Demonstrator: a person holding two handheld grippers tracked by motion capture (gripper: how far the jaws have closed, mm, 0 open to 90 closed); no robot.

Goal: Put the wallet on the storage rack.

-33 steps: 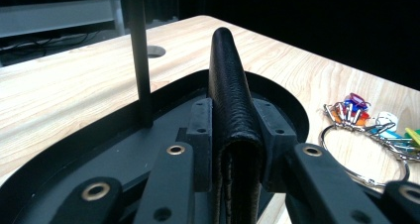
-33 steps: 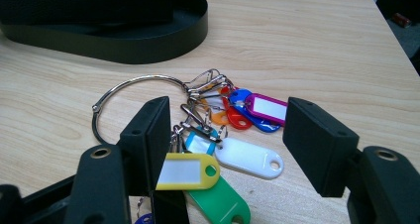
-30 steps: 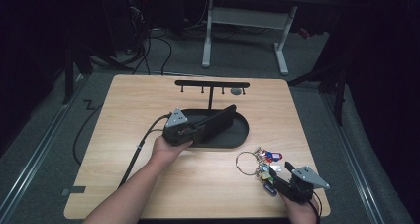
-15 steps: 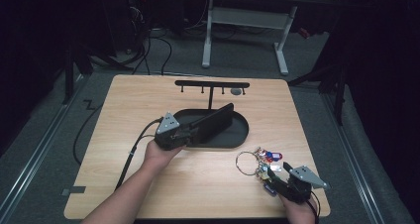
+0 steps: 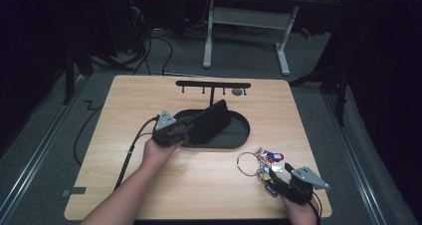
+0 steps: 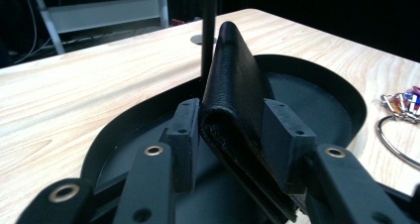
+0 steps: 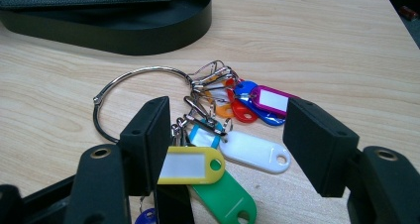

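A black leather wallet [image 5: 210, 119] [image 6: 235, 80] leans tilted in the black oval tray [image 5: 240, 135] [image 6: 317, 85]. My left gripper [image 5: 186, 132] [image 6: 230, 135] straddles its near end. Its jaws have just been opening, and the wallet sits loosely between the pads. A bunch of coloured key tags [image 5: 268, 160] [image 7: 252, 154] on a metal ring [image 5: 245, 164] [image 7: 133, 80] lies on the wood at the front right. My right gripper [image 5: 272, 181] [image 7: 228, 144] is open over the tags, with a yellow tag against one pad.
A black hook rack [image 5: 213, 84] stands behind the tray; its post [image 6: 208, 30] rises just past the wallet. The light wooden table [image 5: 134, 100] has bare wood on its left half. A cable [image 5: 130, 153] trails from the left gripper over the front edge.
The left gripper has drawn back slightly to the left along the wallet, and its jaws stand wider. The wallet stays leaning in the tray. The right gripper and keys have not moved.
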